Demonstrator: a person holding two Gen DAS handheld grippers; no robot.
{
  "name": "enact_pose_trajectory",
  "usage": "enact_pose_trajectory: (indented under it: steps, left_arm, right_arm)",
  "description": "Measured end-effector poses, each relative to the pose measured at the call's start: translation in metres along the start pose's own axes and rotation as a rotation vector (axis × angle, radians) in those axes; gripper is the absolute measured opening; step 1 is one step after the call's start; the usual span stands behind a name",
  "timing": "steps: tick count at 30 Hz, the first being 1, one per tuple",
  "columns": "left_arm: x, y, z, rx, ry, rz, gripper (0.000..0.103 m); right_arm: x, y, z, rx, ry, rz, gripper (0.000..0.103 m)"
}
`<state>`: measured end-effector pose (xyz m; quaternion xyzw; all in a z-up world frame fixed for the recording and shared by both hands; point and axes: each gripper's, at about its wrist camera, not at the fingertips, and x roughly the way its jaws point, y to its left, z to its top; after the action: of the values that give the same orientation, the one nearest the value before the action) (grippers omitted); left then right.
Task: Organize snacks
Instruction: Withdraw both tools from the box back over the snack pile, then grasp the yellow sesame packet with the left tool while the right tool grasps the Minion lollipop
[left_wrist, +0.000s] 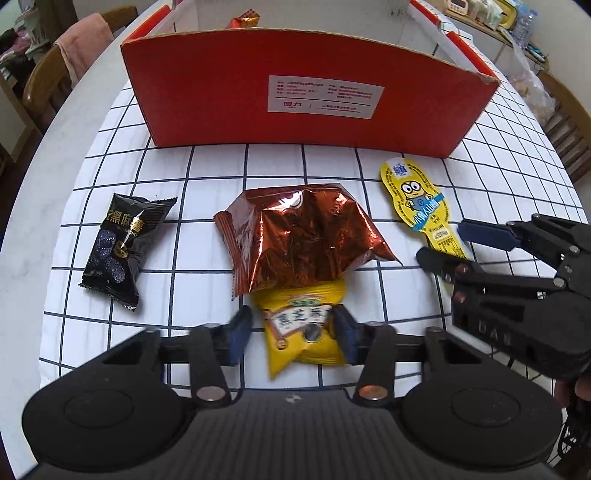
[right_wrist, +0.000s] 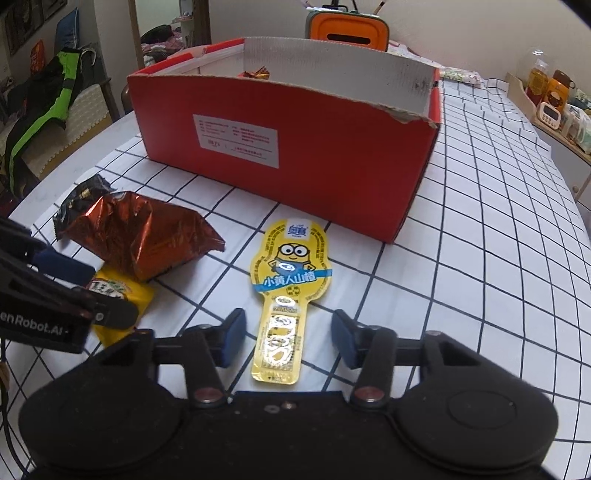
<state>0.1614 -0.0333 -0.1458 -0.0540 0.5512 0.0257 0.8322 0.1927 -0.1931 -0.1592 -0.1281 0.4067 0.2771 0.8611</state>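
As both grippers sat low over the gridded tablecloth (left_wrist: 332, 173), we had two snacks lined up at once. Our left gripper (left_wrist: 293, 328) straddled the yellow snack packet (left_wrist: 303, 332). Its right pad looked to be touching the wrapper and its left pad sat just beside it. The left pad was blurred, so we could not say the packet was truly pinched, and we took the jaws as not yet clamped. Our right gripper (right_wrist: 288, 336) had its jaws apart around the narrow handle end of the yellow minion-print hawthorn pack (right_wrist: 290, 280), with a clear gap on both sides.

The red cardboard box (left_wrist: 306, 92) stood open just behind the snacks, with at least one wrapper already inside. The black sesame snack packet (left_wrist: 118, 247) lay well apart to the left, still on the cloth.

We judged the main risk to be the copper foil bag (left_wrist: 303, 240), which lay across the top of the yellow packet. Lifting the packet could drag or tip that bag and push it off its spot. The slick wrapper could also squirt out of a shallow pinch. On the right, the flat pack lay tight to the cloth, so the pads could close over it and slide off, or snag the tablecloth.
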Motion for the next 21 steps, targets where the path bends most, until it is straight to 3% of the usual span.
enact_pose_trajectory:
  steps: [5,12,21]
  left_arm:
    - [-0.002,0.003,-0.003,0.009,0.003,-0.007,0.037]
    - [-0.009,0.015,-0.011,0.004,0.011,-0.029,0.035]
    - [-0.026,0.031,-0.026,0.009,-0.002,-0.061,0.035]
  right_arm:
    - [-0.002,0.000,-0.002,0.011,-0.012,-0.014,0.025]
    - [-0.011,0.000,-0.006,0.095,-0.018,-0.016,0.024]
    - [-0.042,0.000,-0.020,0.305,-0.035,0.022,0.024]
